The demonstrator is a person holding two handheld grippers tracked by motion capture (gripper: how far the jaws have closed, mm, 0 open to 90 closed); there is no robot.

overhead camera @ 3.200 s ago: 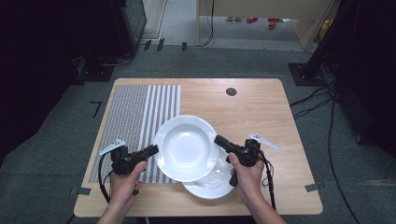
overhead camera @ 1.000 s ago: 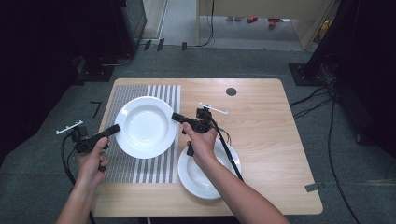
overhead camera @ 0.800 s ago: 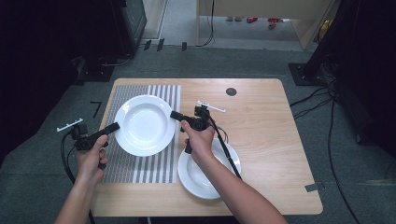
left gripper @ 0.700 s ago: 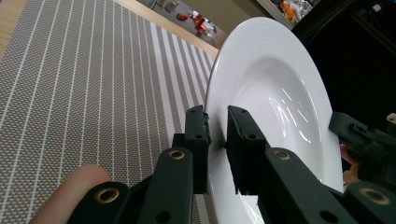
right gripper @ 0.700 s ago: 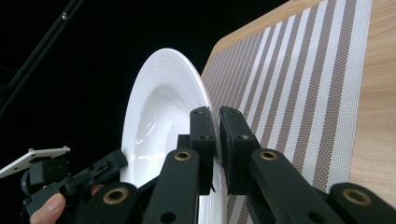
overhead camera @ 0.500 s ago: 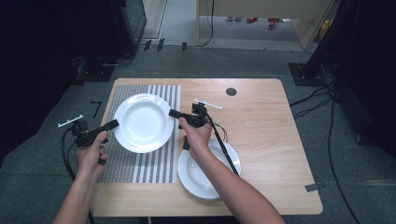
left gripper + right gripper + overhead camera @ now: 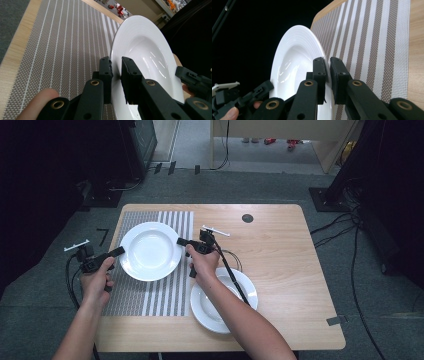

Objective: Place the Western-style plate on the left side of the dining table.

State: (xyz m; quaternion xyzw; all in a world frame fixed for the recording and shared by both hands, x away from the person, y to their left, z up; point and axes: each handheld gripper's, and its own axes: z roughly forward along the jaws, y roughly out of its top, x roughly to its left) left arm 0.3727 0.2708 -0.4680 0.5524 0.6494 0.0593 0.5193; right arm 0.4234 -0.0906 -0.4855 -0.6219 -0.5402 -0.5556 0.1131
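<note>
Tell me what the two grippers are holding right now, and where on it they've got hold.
Both hold one white plate by its rim: the left gripper on its left edge, the right gripper on the opposite edge.

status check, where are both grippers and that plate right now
Left gripper and right gripper both clamped on plate rim, opposite sides. Plate over striped mat. Second plate sits apart, nothing blocking.
</note>
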